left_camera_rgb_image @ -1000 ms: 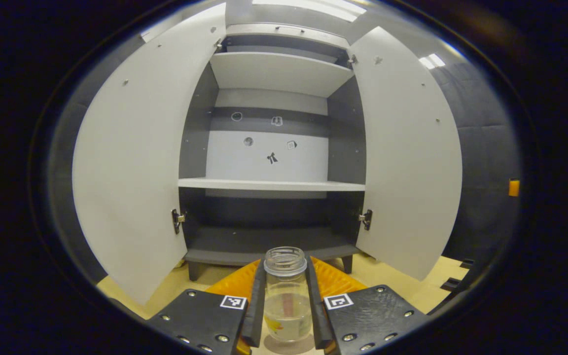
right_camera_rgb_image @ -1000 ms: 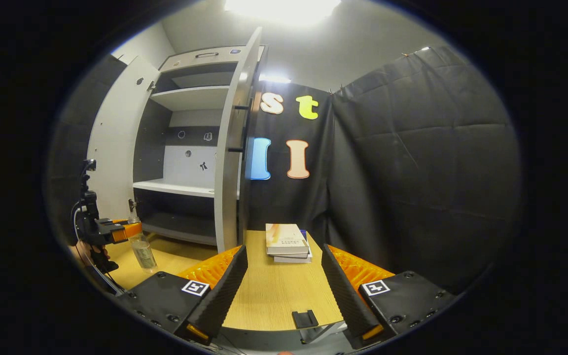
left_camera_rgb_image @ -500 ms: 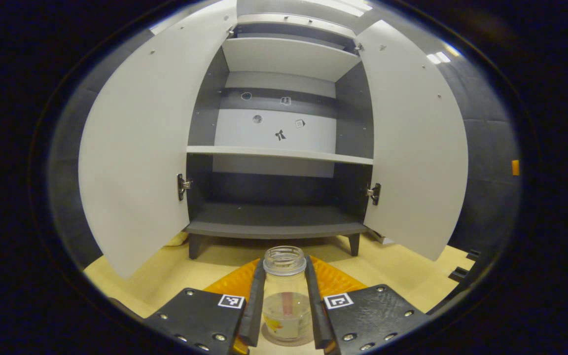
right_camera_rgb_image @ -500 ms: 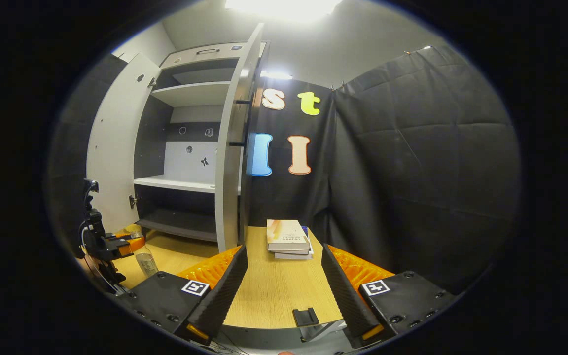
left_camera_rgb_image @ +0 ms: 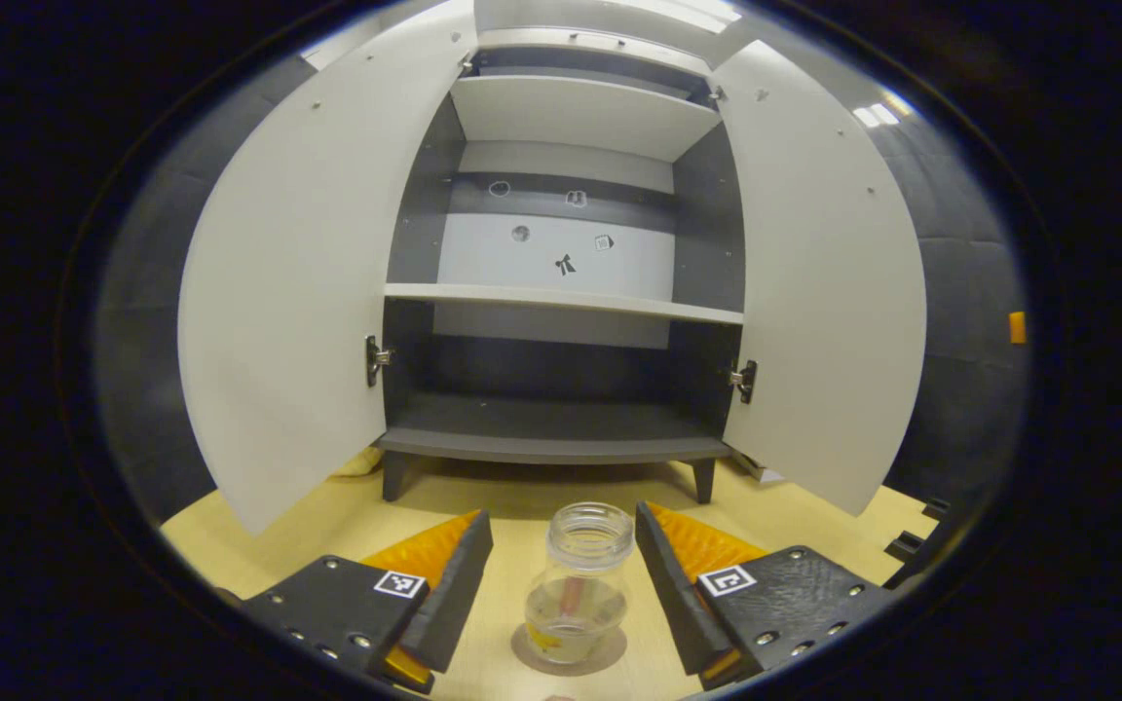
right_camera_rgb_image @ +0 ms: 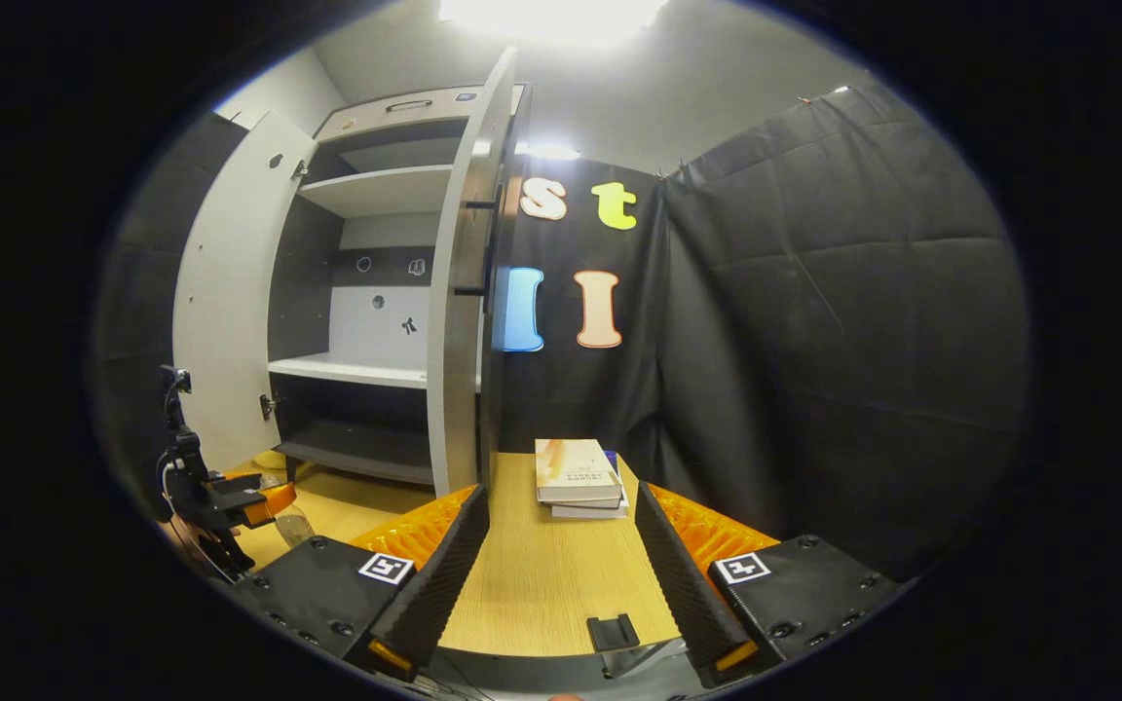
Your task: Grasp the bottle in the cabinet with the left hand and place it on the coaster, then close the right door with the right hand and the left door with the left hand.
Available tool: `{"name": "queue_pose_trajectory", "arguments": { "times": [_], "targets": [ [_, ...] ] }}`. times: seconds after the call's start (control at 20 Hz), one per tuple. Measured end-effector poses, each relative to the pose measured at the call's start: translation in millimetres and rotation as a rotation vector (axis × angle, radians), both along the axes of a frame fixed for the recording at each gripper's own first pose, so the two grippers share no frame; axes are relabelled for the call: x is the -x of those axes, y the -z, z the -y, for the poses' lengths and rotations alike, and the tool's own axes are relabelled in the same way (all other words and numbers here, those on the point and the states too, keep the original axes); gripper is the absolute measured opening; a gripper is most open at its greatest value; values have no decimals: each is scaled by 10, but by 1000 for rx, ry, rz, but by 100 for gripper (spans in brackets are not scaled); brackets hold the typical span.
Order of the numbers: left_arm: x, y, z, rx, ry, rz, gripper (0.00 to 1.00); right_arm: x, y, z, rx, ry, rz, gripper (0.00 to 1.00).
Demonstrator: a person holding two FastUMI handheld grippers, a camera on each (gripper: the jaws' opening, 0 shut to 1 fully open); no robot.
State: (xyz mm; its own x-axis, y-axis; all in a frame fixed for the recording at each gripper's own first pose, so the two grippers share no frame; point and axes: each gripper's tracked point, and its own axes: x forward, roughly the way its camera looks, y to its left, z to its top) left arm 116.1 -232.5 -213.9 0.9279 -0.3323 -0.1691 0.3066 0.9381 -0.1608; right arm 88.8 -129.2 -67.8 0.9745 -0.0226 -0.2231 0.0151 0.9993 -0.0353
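A clear lidless bottle [left_camera_rgb_image: 576,582] with a little liquid stands upright on a round coaster [left_camera_rgb_image: 612,656] on the wooden table. My left gripper [left_camera_rgb_image: 563,594] is open, its fingers apart on either side of the bottle and not touching it. Ahead, the cabinet [left_camera_rgb_image: 561,292] has both doors wide open: left door [left_camera_rgb_image: 298,282], right door [left_camera_rgb_image: 819,282]. In the right gripper view my right gripper [right_camera_rgb_image: 561,565] is open over the table with nothing between its fingers. The right door's edge [right_camera_rgb_image: 459,321] stands just ahead of it. The left gripper [right_camera_rgb_image: 230,497] and bottle [right_camera_rgb_image: 293,526] appear far left.
A small stack of books [right_camera_rgb_image: 579,477] lies on the wooden table [right_camera_rgb_image: 532,584] in front of the right gripper, beside the black cloth wall. The cabinet shelves [left_camera_rgb_image: 561,302] are bare. A small black clip [right_camera_rgb_image: 612,633] sits at the table's near edge.
The left gripper lowered the bottle onto the coaster, then opened; its fingers now stand apart from the bottle. The right gripper has barely moved.
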Motion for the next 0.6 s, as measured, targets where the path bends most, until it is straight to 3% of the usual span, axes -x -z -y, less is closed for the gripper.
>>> {"name": "queue_pose_trajectory", "arguments": {
  "times": [0.35,0.6],
  "targets": [
    [385,-982,-121,-44,-9,90,87,-341,-410,113,-93,-41,35,96],
    [704,-1468,-582,-82,-90,110,86,-703,-691,158,-177,-49,53,96]
  ]
}}
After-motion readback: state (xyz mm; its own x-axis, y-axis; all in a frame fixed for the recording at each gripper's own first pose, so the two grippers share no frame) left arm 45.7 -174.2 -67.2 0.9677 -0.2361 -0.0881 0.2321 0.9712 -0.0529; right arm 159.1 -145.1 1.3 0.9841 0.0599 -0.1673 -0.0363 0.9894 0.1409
